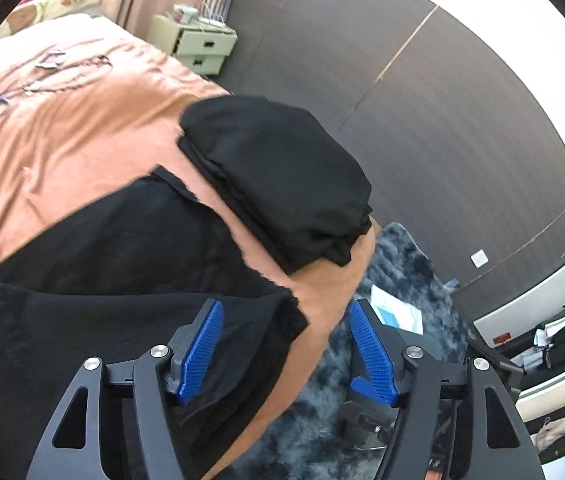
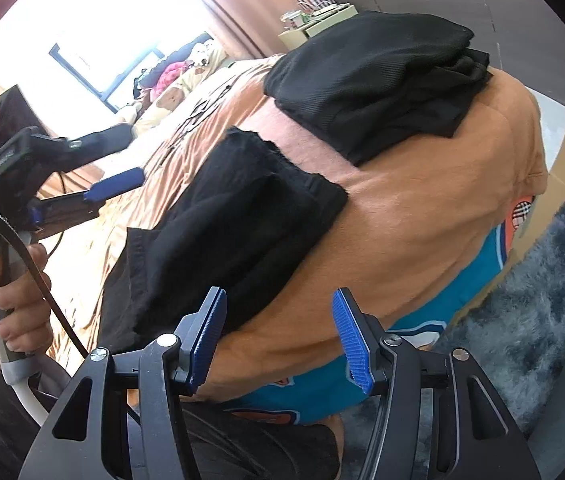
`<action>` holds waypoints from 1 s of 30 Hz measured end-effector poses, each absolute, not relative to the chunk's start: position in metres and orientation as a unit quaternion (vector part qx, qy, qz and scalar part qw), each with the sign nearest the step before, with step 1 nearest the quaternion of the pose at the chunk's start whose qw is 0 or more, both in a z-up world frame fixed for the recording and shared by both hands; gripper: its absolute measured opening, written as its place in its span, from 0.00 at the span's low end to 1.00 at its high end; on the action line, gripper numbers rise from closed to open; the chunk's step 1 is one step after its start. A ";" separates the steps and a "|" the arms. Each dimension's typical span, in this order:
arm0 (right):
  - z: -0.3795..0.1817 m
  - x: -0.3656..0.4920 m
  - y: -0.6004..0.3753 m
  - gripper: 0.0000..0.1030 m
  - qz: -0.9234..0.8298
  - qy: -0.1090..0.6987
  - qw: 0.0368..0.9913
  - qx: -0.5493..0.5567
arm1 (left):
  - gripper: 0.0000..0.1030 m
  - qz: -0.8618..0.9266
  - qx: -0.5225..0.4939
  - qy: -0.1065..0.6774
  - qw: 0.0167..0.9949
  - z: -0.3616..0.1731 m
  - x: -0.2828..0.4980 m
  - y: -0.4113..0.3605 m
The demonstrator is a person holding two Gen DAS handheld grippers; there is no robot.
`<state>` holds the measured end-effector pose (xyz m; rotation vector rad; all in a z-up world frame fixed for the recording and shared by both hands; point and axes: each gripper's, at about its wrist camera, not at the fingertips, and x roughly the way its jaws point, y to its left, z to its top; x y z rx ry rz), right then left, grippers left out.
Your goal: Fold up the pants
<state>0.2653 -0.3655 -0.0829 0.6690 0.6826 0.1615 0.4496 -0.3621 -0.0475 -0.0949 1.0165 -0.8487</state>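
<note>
The bed point(image 1: 62, 128) takes up most of what I see, covered in a peach-orange blanket point(image 2: 422, 208), and on it lie the two dark bundles that matter. The bigger work is already behind me, I judge: a stack of folded black garments point(image 1: 278, 184) sits squared up near the bed's corner, well apart from my hands. Closer to me lie the black pants point(image 2: 242, 220) I am on now, doubled over on themselves with the raw-looking hems lined up toward the stack, so at least one fold looks made; whether another fold is wanted, or only a lift onto the stack, I cannot say for sure, but the bundle is still longer and looser than the finished ones. My left gripper point(image 1: 286, 352) stands released, its blue pads spread with the pants' edge lying under the left pad and nothing pinched between them. My right gripper point(image 2: 280, 340) is likewise unclenched and empty, hovering over the blanket's edge just beside the near end of the pants. From the right wrist view I also see my left hand point(image 2: 14, 300) wrapped round the handle of its tool. As for writing, little can be read: the blanket carries dark line embroidery point(image 1: 22, 88) too warped to make out, a teal printed fabric point(image 2: 422, 320) shows under the blanket's edge beside a small plaid patch point(image 2: 522, 212), with no legible lettering, and a paper point(image 1: 398, 312) on the grey rug point(image 1: 402, 260) is too small to read.
</note>
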 end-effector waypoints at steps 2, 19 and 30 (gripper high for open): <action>-0.082 0.266 -0.362 0.52 0.082 0.326 0.886 0.321 | 0.66 -0.377 -0.040 0.465 0.800 -0.042 0.449 -0.341; -0.086 0.282 -0.342 0.52 0.101 0.335 0.880 0.321 | 0.66 -0.240 -0.059 0.452 0.857 -0.040 0.444 -0.162; -0.089 0.311 -0.329 0.52 0.095 0.360 0.872 0.319 | 0.66 -0.182 -0.122 0.458 0.862 -0.073 0.446 -0.049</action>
